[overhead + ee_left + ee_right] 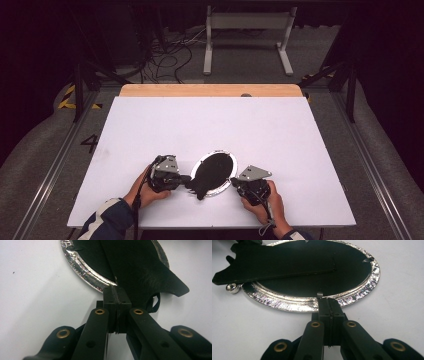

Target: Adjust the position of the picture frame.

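An oval silver picture frame (202, 162) lies face down on the white table, its black back upward. A black easel stand (200, 188) sticks out over the frame's near-left end. My left gripper (187, 178) is shut, and its tips (116, 291) meet the silver rim (82, 267) beside the stand (150, 272). My right gripper (234, 182) is shut too. Its tips (329, 302) rest against the rim (294, 303) just below a small metal tab (319, 293). Nothing shows between either pair of jaws.
The white tabletop (210, 125) ends in a wooden strip (210, 90) at the far edge. A small silver ball foot (232, 288) sits at the frame's edge. A thin black ribbon loop (156, 302) hangs under the stand. Cables and a white rack (247, 35) lie on the floor beyond.
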Motion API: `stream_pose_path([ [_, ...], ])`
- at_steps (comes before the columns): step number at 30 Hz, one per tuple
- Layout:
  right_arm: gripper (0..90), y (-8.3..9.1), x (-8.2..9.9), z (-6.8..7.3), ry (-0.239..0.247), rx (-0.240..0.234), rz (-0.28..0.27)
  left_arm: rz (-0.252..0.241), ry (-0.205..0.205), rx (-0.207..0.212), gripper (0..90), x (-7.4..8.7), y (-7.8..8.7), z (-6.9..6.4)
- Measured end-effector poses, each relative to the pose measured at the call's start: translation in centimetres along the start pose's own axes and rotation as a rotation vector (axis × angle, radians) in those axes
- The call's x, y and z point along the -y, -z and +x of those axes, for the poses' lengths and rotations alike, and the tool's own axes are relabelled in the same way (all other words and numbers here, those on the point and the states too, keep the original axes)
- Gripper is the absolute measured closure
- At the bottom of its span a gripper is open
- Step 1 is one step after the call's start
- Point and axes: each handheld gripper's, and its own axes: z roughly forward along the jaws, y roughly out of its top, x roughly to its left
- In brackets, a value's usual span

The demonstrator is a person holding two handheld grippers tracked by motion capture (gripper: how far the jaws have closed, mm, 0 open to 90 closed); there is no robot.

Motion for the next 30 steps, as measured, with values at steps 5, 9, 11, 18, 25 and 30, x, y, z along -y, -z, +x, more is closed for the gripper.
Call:
stream_pose_path([
  [5, 90.0, -0.2, -0.1, -0.4, -0.006, -0.007, 0.0, -0.012, 0.015, -0.002, 89.4, 0.2, 0.0, 0.0],
  [9, 90.0, -0.3, -0.3, -0.5, -0.009, -0.005, 0.002, -0.016, 0.023, 0.004, 89.3, 0.2, 0.0, -0.1],
  [11, 90.0, -0.4, -0.4, -0.6, -0.013, -0.005, 0.002, -0.013, 0.016, -0.005, 89.4, 0.2, 0.0, -0.3],
  [18, 90.0, -0.8, -0.8, -1.3, -0.026, 0.023, 0.008, -0.024, 0.019, 0.004, 88.7, 0.0, -0.4, -0.5],
  [25, 90.0, -1.4, -1.2, -2.9, -0.05, 0.026, 0.002, -0.02, 0.005, -0.003, 89.1, -0.7, -1.1, -1.0],
  [30, 90.0, -1.7, -1.5, -3.7, -0.058, 0.027, 0.008, -0.016, -0.009, -0.002, 89.4, -1.2, -1.5, -1.3],
])
